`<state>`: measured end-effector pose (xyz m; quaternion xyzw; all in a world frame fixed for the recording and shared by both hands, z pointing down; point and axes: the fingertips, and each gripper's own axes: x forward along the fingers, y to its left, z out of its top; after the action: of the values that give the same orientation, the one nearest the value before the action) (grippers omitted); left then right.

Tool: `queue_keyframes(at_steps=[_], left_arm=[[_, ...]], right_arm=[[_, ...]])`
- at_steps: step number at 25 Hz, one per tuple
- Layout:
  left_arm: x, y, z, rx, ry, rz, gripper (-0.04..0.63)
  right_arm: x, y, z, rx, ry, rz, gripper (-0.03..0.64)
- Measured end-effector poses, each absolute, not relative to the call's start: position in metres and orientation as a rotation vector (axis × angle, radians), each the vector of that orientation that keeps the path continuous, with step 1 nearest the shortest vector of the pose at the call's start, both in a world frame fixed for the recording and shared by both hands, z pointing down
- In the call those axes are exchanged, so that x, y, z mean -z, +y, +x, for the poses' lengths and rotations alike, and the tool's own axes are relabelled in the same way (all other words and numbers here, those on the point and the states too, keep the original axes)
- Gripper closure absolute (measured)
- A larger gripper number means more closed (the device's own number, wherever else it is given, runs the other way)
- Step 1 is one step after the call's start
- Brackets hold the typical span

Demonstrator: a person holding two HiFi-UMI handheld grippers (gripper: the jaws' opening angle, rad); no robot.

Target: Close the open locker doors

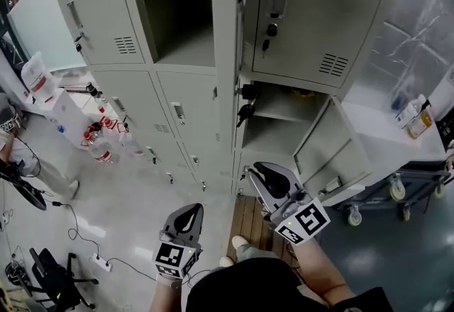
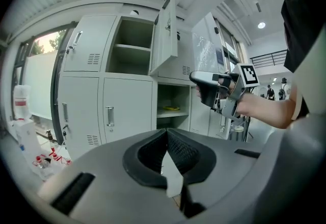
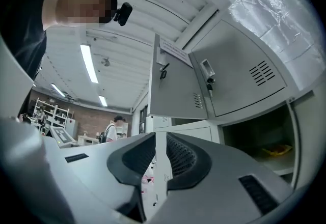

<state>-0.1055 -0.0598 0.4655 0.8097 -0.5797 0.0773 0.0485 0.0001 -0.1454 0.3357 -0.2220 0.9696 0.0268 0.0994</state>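
- Faces a bank of grey metal lockers with two doors left to shut: the upper grey steel door, swung out edge-on, and the lower grey steel door, hanging open to the right.
- Holds the right gripper just beside that lower door, fingers a narrow slit apart on nothing.
- Keeps the left gripper lower, apart from both doors, fingers together and empty.
- Could skid off the smooth door face if pushed near its free edge, leaving it ajar.
- Could pinch the dark dangling keys between door and frame, or bounce a slammed door back open.
- Shows no legible brand: print on the white paper slip on the upper door is too small to read; only a black-and-white square marker on the right gripper's cube.
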Motion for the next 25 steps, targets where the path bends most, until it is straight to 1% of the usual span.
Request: queue_keyframes(at_steps=[5, 10, 19, 25], left_arm=[[-0.461, -0.069, -0.127, -0.24, -1.849, 2.415, 0.578], [-0.463, -0.071, -0.141, -0.249, -1.905, 2.36, 0.578], [-0.467, -0.062, -0.157, -0.273, -1.989, 2.275, 0.578], [-0.468, -0.05, -0.173, -0.268, -2.053, 2.208, 0.578]], right_arm=[[-0.32, -0.152, -0.027, -0.096, 2.855, -0.517, 0.49], [-0.307, -0.155, -0.047, -0.124, 2.848, -0.413, 0.456], [-0.295, -0.151, -0.07, -0.161, 2.85, -0.288, 0.448], [-0.295, -0.15, -0.092, -0.122, 2.864, -0.206, 0.446]])
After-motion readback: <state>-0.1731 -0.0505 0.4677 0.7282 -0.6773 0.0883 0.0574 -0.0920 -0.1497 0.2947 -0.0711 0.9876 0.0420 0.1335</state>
